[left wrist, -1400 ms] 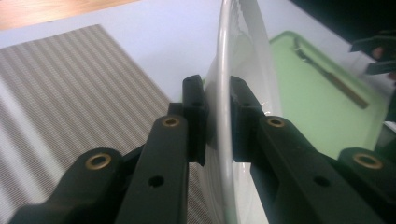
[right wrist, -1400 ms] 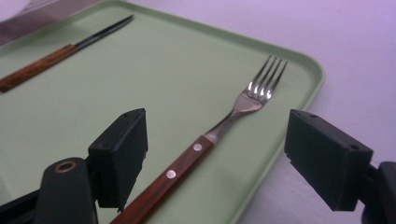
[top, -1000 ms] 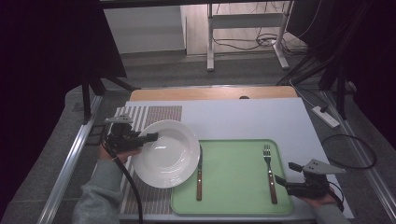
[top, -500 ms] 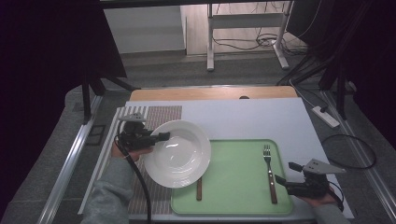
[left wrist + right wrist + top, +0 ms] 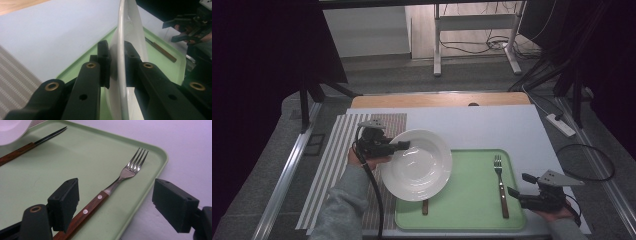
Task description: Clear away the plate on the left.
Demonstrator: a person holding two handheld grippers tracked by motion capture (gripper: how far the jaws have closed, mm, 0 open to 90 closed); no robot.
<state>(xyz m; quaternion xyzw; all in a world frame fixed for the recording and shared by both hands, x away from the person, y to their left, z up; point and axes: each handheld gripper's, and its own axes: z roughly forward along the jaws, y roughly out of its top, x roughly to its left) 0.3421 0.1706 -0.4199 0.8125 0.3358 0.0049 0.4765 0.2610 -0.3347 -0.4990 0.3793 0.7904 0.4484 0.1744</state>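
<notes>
White tabletop under the green tray (image 5: 472, 210); my left gripper (image 5: 399, 146) clamps the plate (image 5: 417, 160) by its rim, slick, brittle; right gripper (image 5: 521, 186) gapes empty beside the tray.

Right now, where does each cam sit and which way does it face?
High view: above the person's side, facing forward and down at the table; both forearms and hands show.
Left gripper view: on the left gripper, looking along its jaws shut on the plate rim.
Right gripper view: on the right gripper, looking between open jaws at the fork.
All three share the green tray.
</notes>
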